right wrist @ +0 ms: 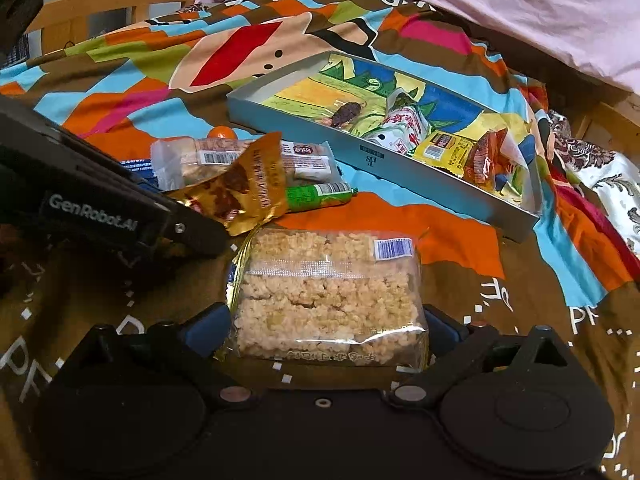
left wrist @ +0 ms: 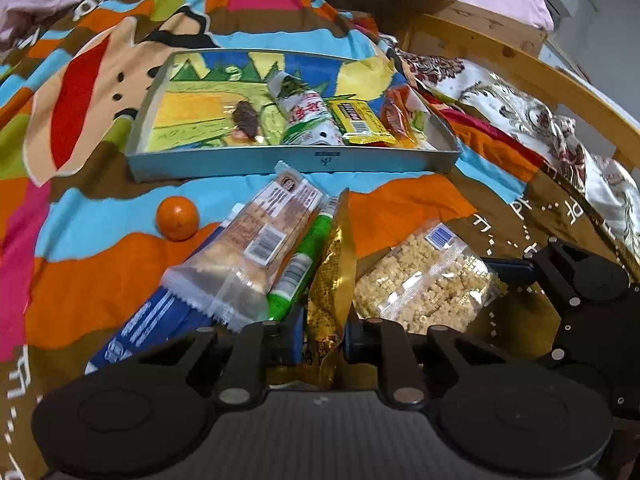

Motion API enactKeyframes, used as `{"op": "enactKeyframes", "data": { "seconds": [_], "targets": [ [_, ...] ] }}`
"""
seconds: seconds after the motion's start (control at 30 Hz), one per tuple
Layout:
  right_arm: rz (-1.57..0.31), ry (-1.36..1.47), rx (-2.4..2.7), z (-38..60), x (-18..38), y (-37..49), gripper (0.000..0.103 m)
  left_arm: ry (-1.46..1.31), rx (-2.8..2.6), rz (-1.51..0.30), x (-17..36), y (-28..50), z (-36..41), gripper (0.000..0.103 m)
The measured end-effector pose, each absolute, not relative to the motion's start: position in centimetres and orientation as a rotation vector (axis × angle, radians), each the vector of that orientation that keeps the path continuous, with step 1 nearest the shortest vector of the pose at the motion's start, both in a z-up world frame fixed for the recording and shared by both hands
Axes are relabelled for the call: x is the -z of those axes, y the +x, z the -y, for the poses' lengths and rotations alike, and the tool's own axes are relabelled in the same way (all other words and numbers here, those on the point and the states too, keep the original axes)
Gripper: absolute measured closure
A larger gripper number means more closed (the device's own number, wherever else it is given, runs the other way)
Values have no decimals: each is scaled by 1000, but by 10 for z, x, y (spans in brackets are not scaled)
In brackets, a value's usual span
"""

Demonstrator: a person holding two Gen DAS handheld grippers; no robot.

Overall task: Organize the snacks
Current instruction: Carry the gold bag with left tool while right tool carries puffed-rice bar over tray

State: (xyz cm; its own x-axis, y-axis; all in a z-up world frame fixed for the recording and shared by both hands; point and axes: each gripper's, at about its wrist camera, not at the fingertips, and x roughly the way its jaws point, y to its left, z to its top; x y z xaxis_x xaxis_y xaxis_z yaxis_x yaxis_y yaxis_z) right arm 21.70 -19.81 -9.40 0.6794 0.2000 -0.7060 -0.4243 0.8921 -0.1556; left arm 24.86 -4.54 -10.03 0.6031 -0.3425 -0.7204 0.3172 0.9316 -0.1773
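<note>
Gold foil pouch (left wrist: 332, 280): pinched upright in left gripper (left wrist: 322, 338). Rice-crisp bag (right wrist: 328, 300): between right gripper (right wrist: 326, 330) jaws, contact unclear. Lift both clear, lower flat into tray (left wrist: 296, 164).

left wrist cam sits low over the bedspread (left wrist: 100, 216), looking forward past its own fingers (left wrist: 294, 332), close on the snack pile, tray (left wrist: 280, 162) square-on beyond. right wrist cam equally low, just right of it, facing forward and slightly left, rice cake pack (right wrist: 328, 300) right at the lens, tray (right wrist: 400, 176) running diagonally. both views share tray, gold pouch (left wrist: 332, 272) (right wrist: 244, 188), rice cake pack (left wrist: 424, 276), orange (left wrist: 177, 218) (right wrist: 223, 132), and each sees the other gripper at its edge
</note>
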Motion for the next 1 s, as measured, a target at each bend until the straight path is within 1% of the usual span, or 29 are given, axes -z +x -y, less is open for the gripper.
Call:
{"op": "enactKeyframes", "data": {
  "seconds": [0.2,0.43,0.6,0.8,1.0],
  "targets": [
    [-724,-382,-361,196,88,196,6,-69,358,-837,96,228,39,84],
    [-623,-493,-352,191,74,169,6,-201,319,-799,91,196,32,84],
    [-557,-508,-332,194,63,160,6,-200,308,-744,82,182,33,84],
    [-508,-422,-275,210,43,169,6,-194,272,-667,62,183,35,84],
    [-441,-341,-243,226,20,180,6,-220,226,-569,34,200,30,84]
  ]
}}
